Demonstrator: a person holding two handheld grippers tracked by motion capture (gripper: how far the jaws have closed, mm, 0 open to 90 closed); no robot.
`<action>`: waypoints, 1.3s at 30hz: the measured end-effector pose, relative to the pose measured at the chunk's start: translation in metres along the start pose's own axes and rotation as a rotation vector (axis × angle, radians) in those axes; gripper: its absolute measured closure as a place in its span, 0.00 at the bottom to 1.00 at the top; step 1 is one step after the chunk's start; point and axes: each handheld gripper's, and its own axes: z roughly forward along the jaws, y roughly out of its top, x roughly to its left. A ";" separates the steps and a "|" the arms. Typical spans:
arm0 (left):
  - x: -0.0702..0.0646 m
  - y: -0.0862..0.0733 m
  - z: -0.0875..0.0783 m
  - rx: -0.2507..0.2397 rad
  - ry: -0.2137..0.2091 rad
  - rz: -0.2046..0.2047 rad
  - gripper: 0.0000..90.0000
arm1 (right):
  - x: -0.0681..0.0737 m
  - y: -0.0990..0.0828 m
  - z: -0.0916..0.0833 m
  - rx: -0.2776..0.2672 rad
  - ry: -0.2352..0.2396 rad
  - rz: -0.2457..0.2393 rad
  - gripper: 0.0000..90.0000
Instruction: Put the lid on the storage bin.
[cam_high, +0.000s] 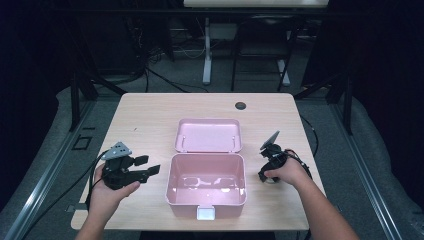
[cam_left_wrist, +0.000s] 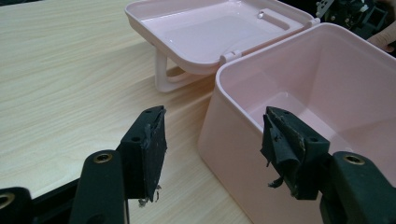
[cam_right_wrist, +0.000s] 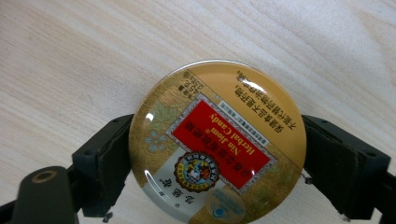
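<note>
Right tool (cam_right_wrist: 217, 154) is pinching the round tin (cam_right_wrist: 217, 142) by its rim, lower centre of frame, over the counter (cam_high: 145, 115); the smooth edge risks slipping free; left tool (cam_left_wrist: 212, 154) is sitting spread beside the box (cam_high: 206, 182).

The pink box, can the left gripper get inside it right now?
Probably yes. The pink box stands open, its lid folded back, and the left gripper, jaws apart and empty, sits just beside its near wall with nothing between them.

Dim surroundings, lit table (cam_high: 150, 115) — glare on tin (cam_right_wrist: 217, 140)
</note>
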 end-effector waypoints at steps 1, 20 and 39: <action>0.000 0.000 0.000 0.000 0.000 0.001 0.44 | 0.000 0.000 0.000 0.001 0.001 0.000 0.16; 0.000 0.000 0.000 -0.001 0.000 -0.001 0.44 | -0.001 0.001 0.000 -0.002 0.014 0.007 0.22; -0.001 0.000 0.000 -0.002 -0.001 0.001 0.44 | 0.002 0.002 -0.024 -0.008 -0.002 -0.032 0.22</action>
